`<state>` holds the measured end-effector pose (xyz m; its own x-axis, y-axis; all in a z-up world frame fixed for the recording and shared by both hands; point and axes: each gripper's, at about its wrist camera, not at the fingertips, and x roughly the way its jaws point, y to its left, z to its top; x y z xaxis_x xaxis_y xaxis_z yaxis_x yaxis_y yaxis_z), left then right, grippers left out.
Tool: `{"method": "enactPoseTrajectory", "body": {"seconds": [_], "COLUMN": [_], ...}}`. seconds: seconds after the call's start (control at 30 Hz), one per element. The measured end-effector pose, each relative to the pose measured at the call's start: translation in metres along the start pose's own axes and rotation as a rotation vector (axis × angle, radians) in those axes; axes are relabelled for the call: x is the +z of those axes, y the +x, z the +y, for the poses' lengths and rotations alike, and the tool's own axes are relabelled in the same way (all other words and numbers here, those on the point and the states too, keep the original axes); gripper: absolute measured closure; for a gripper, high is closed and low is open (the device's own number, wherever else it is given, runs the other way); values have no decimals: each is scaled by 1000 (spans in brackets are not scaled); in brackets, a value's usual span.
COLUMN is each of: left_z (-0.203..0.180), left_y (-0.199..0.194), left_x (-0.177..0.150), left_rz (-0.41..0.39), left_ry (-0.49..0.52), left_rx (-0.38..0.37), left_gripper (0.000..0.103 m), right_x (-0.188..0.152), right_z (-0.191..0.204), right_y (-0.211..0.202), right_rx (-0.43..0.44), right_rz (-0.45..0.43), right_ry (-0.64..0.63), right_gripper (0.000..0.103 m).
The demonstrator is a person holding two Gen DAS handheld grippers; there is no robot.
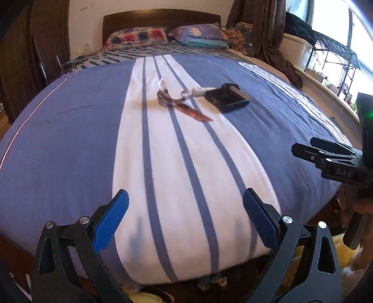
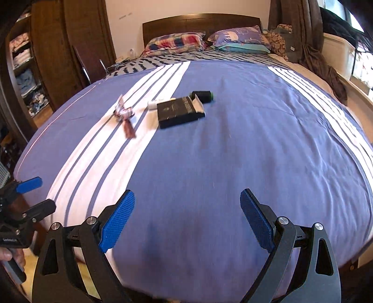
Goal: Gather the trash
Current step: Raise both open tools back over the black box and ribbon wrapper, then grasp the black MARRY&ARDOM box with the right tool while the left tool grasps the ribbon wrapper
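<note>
Trash lies mid-bed on a blue and white striped cover [image 1: 70, 139]. A crumpled brown wrapper [image 1: 177, 102] [image 2: 126, 116] lies on the white stripe. Next to it are a small white tube [image 1: 201, 91] [image 2: 153, 105], a flat black box [image 1: 227, 98] [image 2: 179, 111] and a dark cylinder with a green end [image 2: 202, 95]. My left gripper [image 1: 185, 221] is open and empty over the foot of the bed. My right gripper [image 2: 187, 219] is open and empty, also over the foot. All the trash lies well ahead of both.
Pillows [image 2: 205, 39] and a dark headboard [image 2: 200, 21] are at the far end. A wooden wardrobe [image 2: 58, 46] stands left. A window ledge with a rack [image 1: 331, 58] runs along the right. The right gripper's body shows in the left view [image 1: 333, 160].
</note>
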<state>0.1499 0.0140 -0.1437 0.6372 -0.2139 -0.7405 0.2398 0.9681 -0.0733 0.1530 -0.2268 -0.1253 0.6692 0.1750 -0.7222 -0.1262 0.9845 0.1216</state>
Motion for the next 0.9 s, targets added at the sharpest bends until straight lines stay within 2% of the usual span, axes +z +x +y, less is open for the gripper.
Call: {"method": "enactPoseTrajectory", "body": {"seconds": [0.23,0.3,0.57,0.7,0.9], "left_z": [12,15,23,24,26], "left_y": [31,38,59,63,70], "left_x": [32,38,59,68,85], "left_rz": [3,1,-2,-10,-15], "left_ry": [-9,-11,-19,-11,5], "left_rx": [-18,-17,-26,-32,-20], "left_gripper": [10,10,10,10,10], "right_x": [50,62,90,102,116], "right_z": [9,11,23,31,40], "right_y": [52,68,114,126,151], "right_rx": [34,31,-22,-5,-35], "right_rz": [27,37,89,107,142], "right_ry": [-7,-11,-78,-104,-142], "right_gripper": [11,6,3,3,3]}}
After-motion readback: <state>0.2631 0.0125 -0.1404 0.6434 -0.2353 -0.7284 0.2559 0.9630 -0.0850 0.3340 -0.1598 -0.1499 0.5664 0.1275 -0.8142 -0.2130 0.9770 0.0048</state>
